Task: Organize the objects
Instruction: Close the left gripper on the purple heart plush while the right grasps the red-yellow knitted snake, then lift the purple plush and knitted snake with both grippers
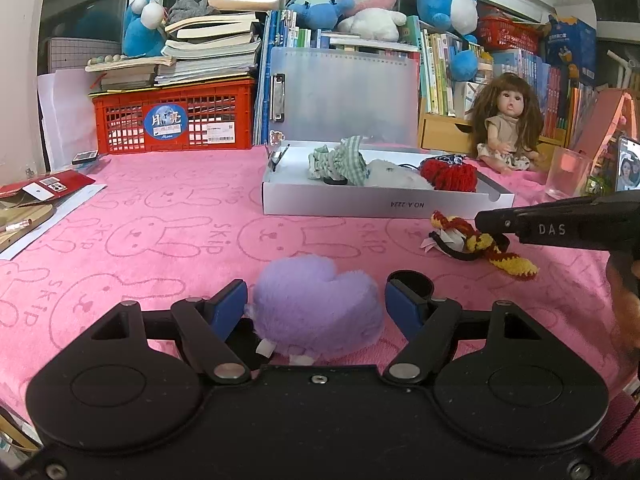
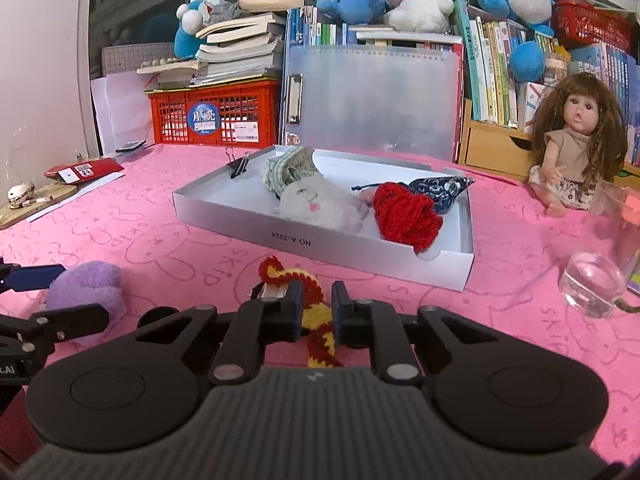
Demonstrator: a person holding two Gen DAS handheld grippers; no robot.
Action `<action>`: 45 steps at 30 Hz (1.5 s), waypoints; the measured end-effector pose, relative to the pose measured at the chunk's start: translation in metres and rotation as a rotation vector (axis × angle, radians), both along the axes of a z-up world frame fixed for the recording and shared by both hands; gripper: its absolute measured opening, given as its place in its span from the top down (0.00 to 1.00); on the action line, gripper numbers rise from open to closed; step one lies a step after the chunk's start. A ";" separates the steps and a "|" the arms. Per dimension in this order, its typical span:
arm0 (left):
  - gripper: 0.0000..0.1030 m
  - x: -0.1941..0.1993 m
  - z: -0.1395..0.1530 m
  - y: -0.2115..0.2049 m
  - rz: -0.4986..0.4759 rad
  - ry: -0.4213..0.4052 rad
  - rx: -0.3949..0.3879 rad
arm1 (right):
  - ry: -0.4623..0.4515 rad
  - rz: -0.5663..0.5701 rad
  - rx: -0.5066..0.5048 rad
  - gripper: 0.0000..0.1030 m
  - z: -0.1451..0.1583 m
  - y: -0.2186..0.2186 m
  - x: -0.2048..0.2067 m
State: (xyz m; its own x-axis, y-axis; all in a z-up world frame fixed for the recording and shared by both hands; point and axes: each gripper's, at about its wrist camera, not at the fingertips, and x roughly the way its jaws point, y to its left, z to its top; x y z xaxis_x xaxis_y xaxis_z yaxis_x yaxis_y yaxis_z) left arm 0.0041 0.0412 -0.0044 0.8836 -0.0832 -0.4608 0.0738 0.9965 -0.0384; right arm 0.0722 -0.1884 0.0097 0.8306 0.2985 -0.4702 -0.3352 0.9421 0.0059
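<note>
A purple plush heart lies on the pink cloth between the blue pads of my left gripper, which press on its two sides. The right wrist view shows the same plush at the far left. To its right, a red and yellow knitted strip lies on the cloth with a white tag and a black band beside it. My right gripper is shut on this strip, whose curled end points toward the box. The right gripper enters the left wrist view from the right.
A shallow white box just beyond holds a white plush, red yarn, checked and blue cloth, with a binder clip on its rim. A glass and a doll stand right. A red crate, books and plush toys line the back.
</note>
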 end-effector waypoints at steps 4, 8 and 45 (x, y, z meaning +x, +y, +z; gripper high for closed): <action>0.28 0.001 -0.002 0.001 0.003 0.009 -0.007 | 0.000 -0.001 -0.011 0.80 0.000 0.001 0.000; 0.28 0.002 -0.003 0.001 0.002 0.013 -0.008 | 0.015 -0.005 -0.015 0.67 -0.006 0.000 0.001; 0.39 0.006 0.003 0.002 -0.010 -0.027 -0.056 | 0.019 -0.008 0.053 0.76 -0.001 -0.004 0.004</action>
